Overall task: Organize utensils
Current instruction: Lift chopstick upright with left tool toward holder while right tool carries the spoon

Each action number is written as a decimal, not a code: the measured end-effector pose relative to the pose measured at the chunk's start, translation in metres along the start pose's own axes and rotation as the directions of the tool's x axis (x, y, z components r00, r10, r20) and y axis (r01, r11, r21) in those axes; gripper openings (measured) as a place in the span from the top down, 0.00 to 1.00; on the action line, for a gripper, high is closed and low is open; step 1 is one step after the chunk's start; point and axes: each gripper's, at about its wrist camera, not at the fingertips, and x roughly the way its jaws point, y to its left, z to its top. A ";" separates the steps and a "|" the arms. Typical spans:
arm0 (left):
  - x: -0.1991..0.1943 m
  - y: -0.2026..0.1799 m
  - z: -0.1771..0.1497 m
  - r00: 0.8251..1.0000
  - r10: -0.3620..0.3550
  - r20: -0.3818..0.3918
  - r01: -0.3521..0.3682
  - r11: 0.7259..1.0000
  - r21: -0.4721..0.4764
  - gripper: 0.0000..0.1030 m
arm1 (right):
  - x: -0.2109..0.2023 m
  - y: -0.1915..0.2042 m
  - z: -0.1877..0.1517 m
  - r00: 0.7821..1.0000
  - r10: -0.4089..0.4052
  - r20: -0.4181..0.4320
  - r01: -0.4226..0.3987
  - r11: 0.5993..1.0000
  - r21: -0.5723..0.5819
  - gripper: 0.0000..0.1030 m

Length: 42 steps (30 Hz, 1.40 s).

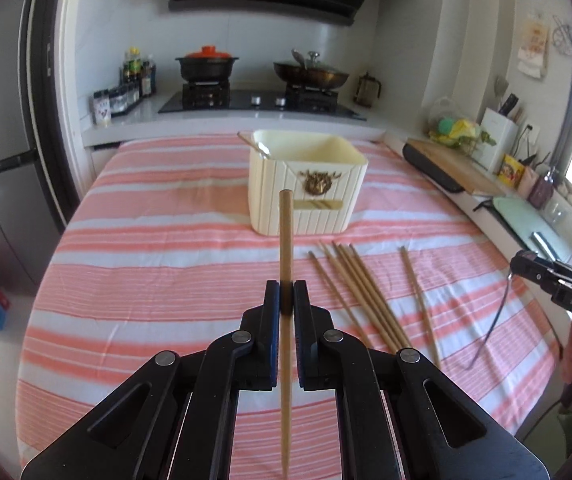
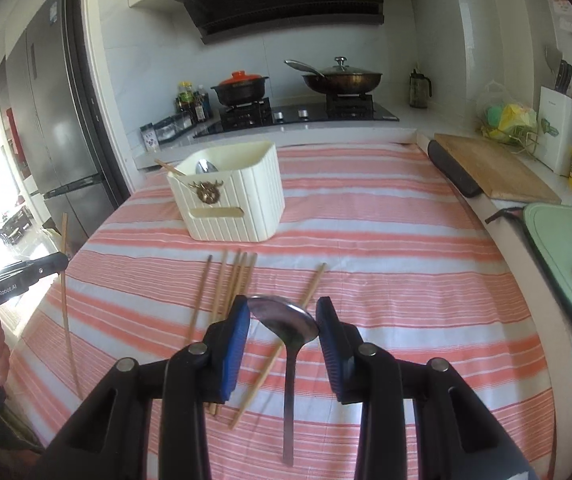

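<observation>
Our left hand-held gripper [image 1: 286,294] clamped on single chopstick [image 1: 286,240], stick upright, raised above striped cloth [image 1: 145,248] on worktop; our right hand-held gripper [image 2: 283,320] spread apart, spoon [image 2: 286,326] lying flat between fingers, bowl forward, handle toward camera; whether pads touch spoon, we cannot tell; loose chopsticks [image 2: 233,280] scattered on cloth just left of spoon; cream utensil holder [image 2: 231,192] beyond them, spoon and chopstick already inside; stove [image 2: 298,114] behind.
</observation>
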 end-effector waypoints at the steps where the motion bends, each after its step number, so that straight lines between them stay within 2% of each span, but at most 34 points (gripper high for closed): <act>1: -0.007 0.001 0.002 1.000 -0.009 0.014 0.009 1.000 -0.005 0.95 | -0.006 0.003 0.001 1.000 0.004 0.013 -0.004 1.000 -0.004 0.67; 3: -0.016 0.002 0.006 0.999 -0.022 0.038 0.023 1.000 -0.015 0.95 | -0.016 0.008 0.005 0.999 0.012 0.034 -0.012 1.000 -0.011 0.68; 5: -0.022 0.002 0.008 0.998 -0.030 0.055 0.031 0.999 -0.017 0.95 | -0.020 0.013 0.009 0.999 0.014 0.049 -0.013 1.000 -0.018 0.76; 9: -0.021 0.002 0.008 0.997 -0.031 0.066 0.032 0.999 -0.017 0.95 | -0.017 0.017 0.016 0.998 0.007 0.059 -0.005 0.999 -0.041 0.87; 10: -0.020 0.002 0.007 0.998 -0.030 0.062 0.032 0.999 -0.021 0.95 | -0.014 0.016 0.016 0.999 0.006 0.051 -0.004 0.999 -0.043 0.94; 15: -0.020 0.005 0.002 0.998 -0.033 0.059 0.035 0.999 -0.033 0.95 | -0.015 0.003 0.015 1.000 -0.013 0.027 0.013 1.000 0.003 0.95; 18: -0.020 0.007 0.002 0.998 -0.037 0.059 0.039 0.999 -0.035 0.95 | -0.021 -0.008 0.011 1.000 -0.029 -0.001 0.029 0.999 0.032 0.94; 21: -0.019 0.008 0.002 0.998 -0.038 0.059 0.041 0.998 -0.044 0.95 | -0.012 -0.016 -0.004 0.993 -0.025 -0.117 0.028 0.999 0.023 0.88; 23: -0.019 0.008 0.002 0.997 -0.040 0.059 0.042 0.998 -0.047 0.95 | -0.004 -0.017 -0.023 0.979 -0.006 -0.206 0.008 1.000 0.011 0.72; 25: -0.019 0.008 0.003 0.997 -0.037 0.061 0.040 0.998 -0.045 0.95 | 0.002 -0.015 -0.043 0.964 0.016 -0.267 -0.017 1.000 -0.003 0.67; 28: -0.019 0.008 0.003 0.998 -0.033 0.063 0.035 0.998 -0.043 0.95 | 0.007 -0.006 -0.073 0.937 0.041 -0.348 -0.056 0.998 -0.034 0.67; 31: -0.019 0.009 0.003 0.998 -0.032 0.063 0.035 0.998 -0.044 0.95 | 0.008 0.004 -0.096 0.904 0.144 -0.403 -0.144 0.989 0.030 0.66; 33: -0.019 0.008 0.003 0.998 -0.031 0.063 0.034 0.999 -0.041 0.95 | 0.008 0.009 -0.104 0.893 0.185 -0.411 -0.173 0.983 0.068 0.66; 38: -0.018 0.006 0.004 0.998 -0.032 0.059 0.033 0.999 -0.030 0.95 | 0.024 0.018 -0.091 0.920 0.120 -0.374 -0.138 0.990 -0.020 0.65; 42: -0.017 0.004 0.004 0.998 -0.029 0.060 0.030 0.999 -0.025 0.95 | 0.058 0.025 -0.070 0.924 0.075 -0.375 -0.121 0.988 -0.101 0.65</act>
